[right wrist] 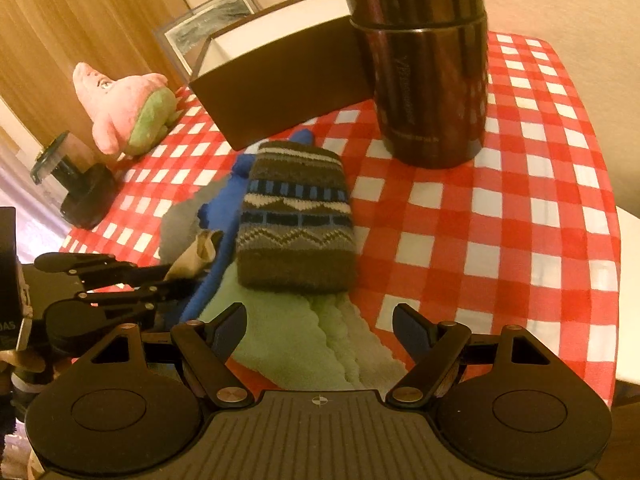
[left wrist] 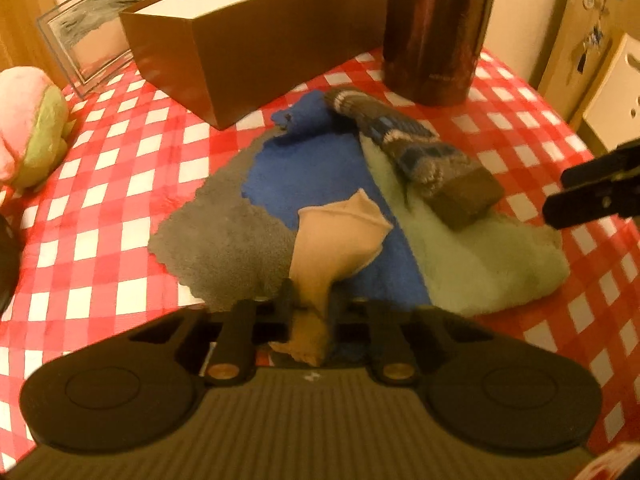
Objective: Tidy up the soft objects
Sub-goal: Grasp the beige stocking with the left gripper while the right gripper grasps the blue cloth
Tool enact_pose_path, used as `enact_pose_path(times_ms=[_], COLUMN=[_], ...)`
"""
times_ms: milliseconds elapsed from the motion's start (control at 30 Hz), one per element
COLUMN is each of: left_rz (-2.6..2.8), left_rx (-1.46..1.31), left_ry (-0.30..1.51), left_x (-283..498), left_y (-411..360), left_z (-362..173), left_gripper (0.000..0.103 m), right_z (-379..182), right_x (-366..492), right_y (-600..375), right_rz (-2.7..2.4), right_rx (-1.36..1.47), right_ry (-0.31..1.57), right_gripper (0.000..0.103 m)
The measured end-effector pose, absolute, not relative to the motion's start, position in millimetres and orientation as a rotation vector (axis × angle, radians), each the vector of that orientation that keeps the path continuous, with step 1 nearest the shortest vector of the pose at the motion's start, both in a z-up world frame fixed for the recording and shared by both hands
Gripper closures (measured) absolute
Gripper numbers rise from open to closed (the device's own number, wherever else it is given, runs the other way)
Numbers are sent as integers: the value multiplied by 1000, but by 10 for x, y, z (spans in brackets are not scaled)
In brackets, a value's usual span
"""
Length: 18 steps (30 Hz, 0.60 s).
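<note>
My left gripper is shut on a beige sock, whose loose end stands up over a pile of cloths. The pile holds a grey cloth, a blue cloth and a pale green cloth. A folded knitted patterned piece lies on top of them. My right gripper hangs open over the green cloth with nothing between its fingers. In the right wrist view the left gripper shows at the left with the beige sock in it. An open brown box stands behind the pile.
A dark metal flask stands at the back right beside the box. A pink and green plush toy lies at the left, with a picture frame behind it. A black device sits near the left edge of the red checked tablecloth.
</note>
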<state>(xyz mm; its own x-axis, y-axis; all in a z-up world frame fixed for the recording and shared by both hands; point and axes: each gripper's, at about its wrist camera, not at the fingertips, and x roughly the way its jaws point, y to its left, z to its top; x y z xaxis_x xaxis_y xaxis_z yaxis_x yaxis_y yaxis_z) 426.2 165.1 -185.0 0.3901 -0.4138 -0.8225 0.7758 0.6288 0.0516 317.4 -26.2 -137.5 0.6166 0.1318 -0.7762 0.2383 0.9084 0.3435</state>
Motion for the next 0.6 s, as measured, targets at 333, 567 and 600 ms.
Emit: enact_pose_path(times_ms=[333,567,600], left_rz=[-680,-546,-533], left_rx=[285,220,207], left_ry=[869,891,898], left_x=[4354,4453,4455], left_y=[2164,2452,2482], left_z=[-1395,-1391,-1404], left_gripper=[96,96,96], right_z=[-1296,-1555,-1604], right_x=[3431,3844,3908], right_y=[216,570,593], right_rz=[146,197,178], right_rx=[347,272,263], right_ry=[830,900,918], right_gripper=[35,47,47])
